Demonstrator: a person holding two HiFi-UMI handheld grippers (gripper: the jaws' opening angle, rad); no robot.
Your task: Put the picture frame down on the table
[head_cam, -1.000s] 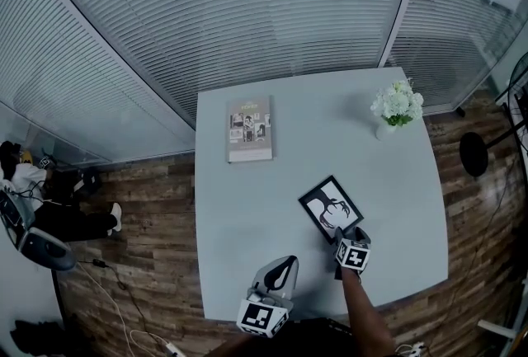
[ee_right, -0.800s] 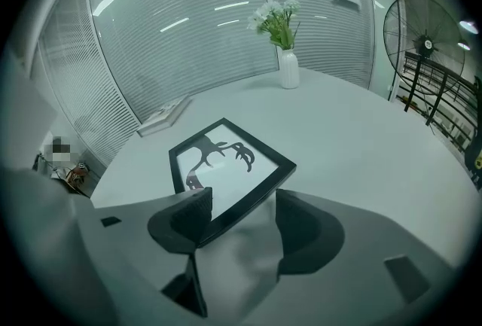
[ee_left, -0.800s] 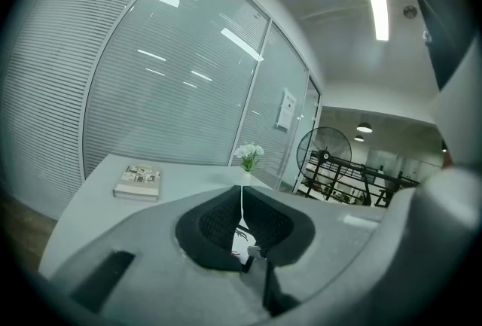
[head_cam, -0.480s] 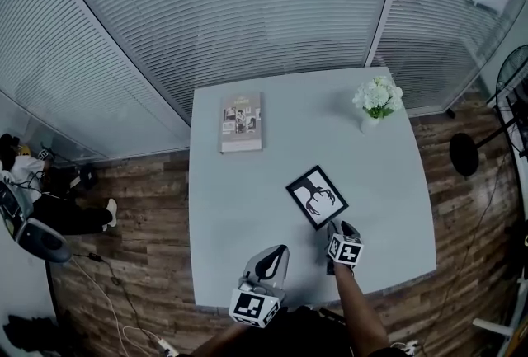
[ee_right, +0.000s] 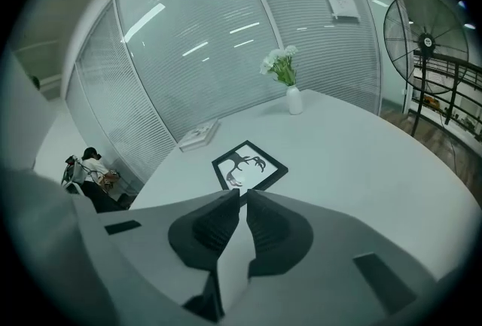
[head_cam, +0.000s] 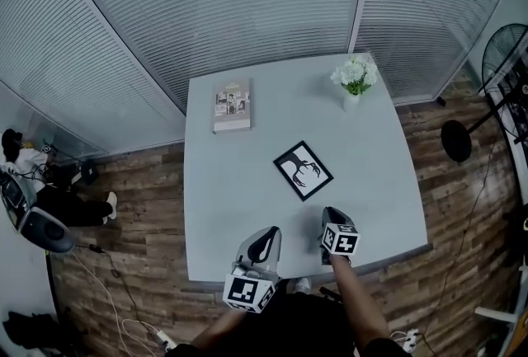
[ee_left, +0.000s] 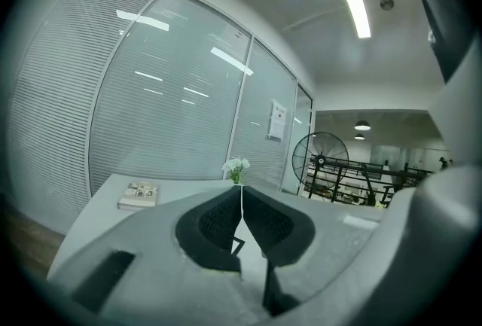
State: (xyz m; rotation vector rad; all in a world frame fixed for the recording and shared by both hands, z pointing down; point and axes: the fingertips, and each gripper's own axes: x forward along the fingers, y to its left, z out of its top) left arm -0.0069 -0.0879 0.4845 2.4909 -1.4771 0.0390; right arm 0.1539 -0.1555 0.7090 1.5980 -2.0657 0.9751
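Note:
The black picture frame (head_cam: pixel 303 170) with a white picture of a dark tree lies flat on the grey table (head_cam: pixel 231 207), near its middle. In the right gripper view the picture frame (ee_right: pixel 248 165) rests just beyond the jaws, apart from them. My right gripper (head_cam: pixel 331 216) hovers over the table's near edge, shut and empty. My left gripper (head_cam: pixel 266 237) is beside it to the left, also shut with nothing between its jaws. In their own views the right gripper (ee_right: pixel 242 195) and left gripper (ee_left: pixel 242 189) show jaw tips pressed almost together.
A book (head_cam: pixel 233 105) lies at the table's far left. A white vase of flowers (head_cam: pixel 353 77) stands at the far right corner. A standing fan (head_cam: pixel 503 58) is off to the right on the wooden floor. A person (head_cam: pixel 33 174) sits by the blinds at left.
My right gripper has drawn back from the picture frame toward the near table edge, leaving it flat on the table. The head view has shifted, and the left gripper stays near the edge.

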